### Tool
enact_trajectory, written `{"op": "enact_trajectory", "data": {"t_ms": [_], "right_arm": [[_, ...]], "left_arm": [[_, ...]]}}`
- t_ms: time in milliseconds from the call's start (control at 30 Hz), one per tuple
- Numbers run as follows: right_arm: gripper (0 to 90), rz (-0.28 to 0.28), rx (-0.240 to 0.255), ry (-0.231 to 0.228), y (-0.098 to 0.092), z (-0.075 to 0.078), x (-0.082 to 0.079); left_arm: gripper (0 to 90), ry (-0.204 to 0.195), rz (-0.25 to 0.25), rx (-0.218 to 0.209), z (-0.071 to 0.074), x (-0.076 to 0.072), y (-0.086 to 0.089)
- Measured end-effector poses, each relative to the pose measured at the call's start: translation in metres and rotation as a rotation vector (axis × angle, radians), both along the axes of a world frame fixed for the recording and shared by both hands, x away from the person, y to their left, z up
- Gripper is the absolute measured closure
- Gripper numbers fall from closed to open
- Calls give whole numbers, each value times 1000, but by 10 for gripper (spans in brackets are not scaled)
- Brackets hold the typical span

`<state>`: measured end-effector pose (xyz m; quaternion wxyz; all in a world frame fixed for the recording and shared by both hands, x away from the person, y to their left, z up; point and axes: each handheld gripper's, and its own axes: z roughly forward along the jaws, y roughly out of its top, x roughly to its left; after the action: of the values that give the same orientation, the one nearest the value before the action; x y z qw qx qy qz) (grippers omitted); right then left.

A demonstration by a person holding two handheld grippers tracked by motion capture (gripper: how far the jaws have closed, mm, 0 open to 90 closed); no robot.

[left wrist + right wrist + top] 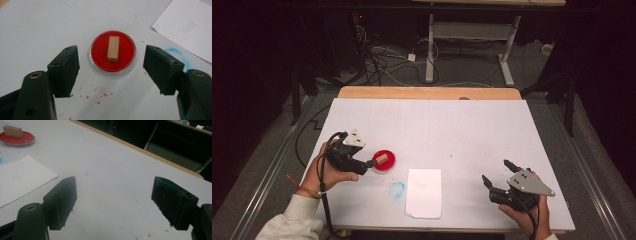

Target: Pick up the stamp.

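- A dark room surrounds a white table (432,125) whose far edge shows a strip of bare wood; beyond that lie cables on the floor and the legs of another desk.
- A round red pad (384,160) in a clear dish sits on the left part of the table; this pad serves as the landmark below.
- A small wooden block (113,48) lies on top of the pad, lengthwise across its middle, touching the red surface.
- In the right gripper view the block (13,131) rests flat on the pad (17,138), far off at the upper left.
- A white sheet (424,192) lies to the right of the pad and nearer the person, close to it but apart; a faint pink print marks the sheet (186,27).
- A smudged blue ring (396,189) stains the table between the pad and the sheet, just on the person's side of the pad.
- Red specks (100,93) dot the table on the near side of the pad.
- The left gripper (371,163) is held at the pad's left edge, pointing at the block.
- In its own view the left gripper (111,66) has its jaws spread wide to either side of the pad, pressing on nothing; the block lies beyond the tips.
- The right gripper (497,172) rests well to the right of the pad, past the sheet, near the table's front right corner.
- Its jaws also stand released and wide apart, with bare table between them (113,197).
- A hand (329,170) grips the left tool; a light sleeve shows at the wrist.
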<state>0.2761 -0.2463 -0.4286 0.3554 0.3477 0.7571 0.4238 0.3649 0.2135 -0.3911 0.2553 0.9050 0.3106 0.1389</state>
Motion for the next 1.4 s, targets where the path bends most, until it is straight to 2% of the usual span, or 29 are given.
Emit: {"op": "enact_trajectory", "data": {"t_ms": [33,67,100,133,200,267,300,333,600,700,733,967,1133,1200,1233,1400], "right_arm": [[209,0,0,0,0,0,0],[209,6,-4,1,0,0,0],[209,4,-3,1,0,0,0],[209,4,-3,1,0,0,0],[209,3,-4,2,-1,-1,0],[210,0,-7,2,-1,-1,0],[210,0,-14,6,-1,-1,0],[210,1,-12,5,-1,-1,0],[215,1,-18,8,-1,-2,0],[217,4,-21,8,-1,-2,1],[217,4,-20,9,-1,-2,1],[224,13,-31,15,0,-3,1],[229,16,-43,15,1,-3,1],[230,16,-42,19,1,-3,1],[230,15,-46,19,1,-3,1],[234,23,-49,26,2,-4,1]], "left_arm": [[285,12,-5,11,-1,3,-2],[320,48,-22,26,-5,9,-9],[320,61,-28,36,-6,12,-12],[339,61,-28,36,-6,12,-12],[371,88,-46,67,-10,18,-18],[385,104,-61,79,-12,21,-23],[431,110,-72,90,-13,23,-25],[434,119,-64,110,-15,27,-29],[513,173,-72,128,-24,39,-35],[549,184,-54,133,-26,43,-36],[551,176,-44,140,-27,45,-36],[572,199,-52,150,-32,49,-39],[649,200,-57,158,-34,51,-41],[650,201,-64,160,-35,51,-43],[709,198,-65,160,-35,51,-43],[735,201,-62,160,-36,50,-45]]}}
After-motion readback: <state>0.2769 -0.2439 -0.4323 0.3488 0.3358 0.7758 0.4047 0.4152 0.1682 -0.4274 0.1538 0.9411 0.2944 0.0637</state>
